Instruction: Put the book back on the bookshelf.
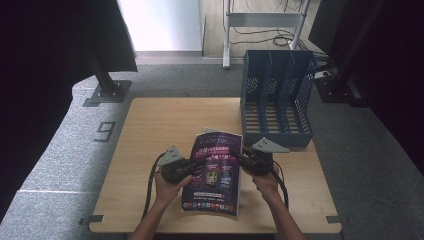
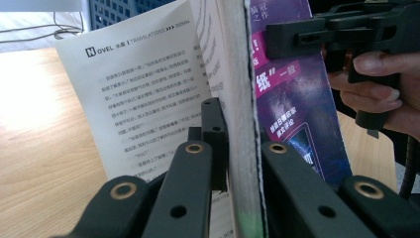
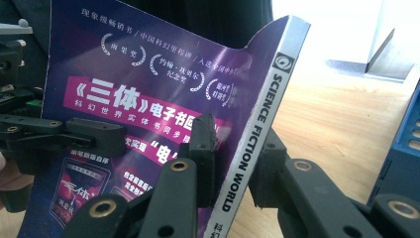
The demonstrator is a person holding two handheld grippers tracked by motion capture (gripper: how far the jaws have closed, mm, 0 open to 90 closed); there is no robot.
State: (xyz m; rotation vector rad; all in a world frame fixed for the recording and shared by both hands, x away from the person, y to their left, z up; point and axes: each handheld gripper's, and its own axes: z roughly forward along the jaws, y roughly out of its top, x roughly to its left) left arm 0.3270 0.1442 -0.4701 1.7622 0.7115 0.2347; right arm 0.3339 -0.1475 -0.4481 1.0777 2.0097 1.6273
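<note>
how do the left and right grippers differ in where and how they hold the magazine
The left gripper clamps the magazine at its open page edge, where one white page fans loose; the right gripper clamps the bound spine printed SCIENCE FICTION WORLD. In the high view the left comes in from the left side, the right from the side nearer the blue file rack. Both are shut on it, holding it above the table.

Clamped on the page edge of a magazine (image 2: 242, 124) with the left gripper (image 2: 242, 158), one jaw to each side. A white text page (image 2: 143, 94) fanned open leftward, headed "NOVEL". Purple cover (image 2: 292, 109) to the right. Beyond it, the right gripper (image 2: 341, 29) in a hand (image 2: 381, 89). Wooden table (image 2: 39, 148) underneath; blue rack (image 2: 119, 10) behind.
</note>
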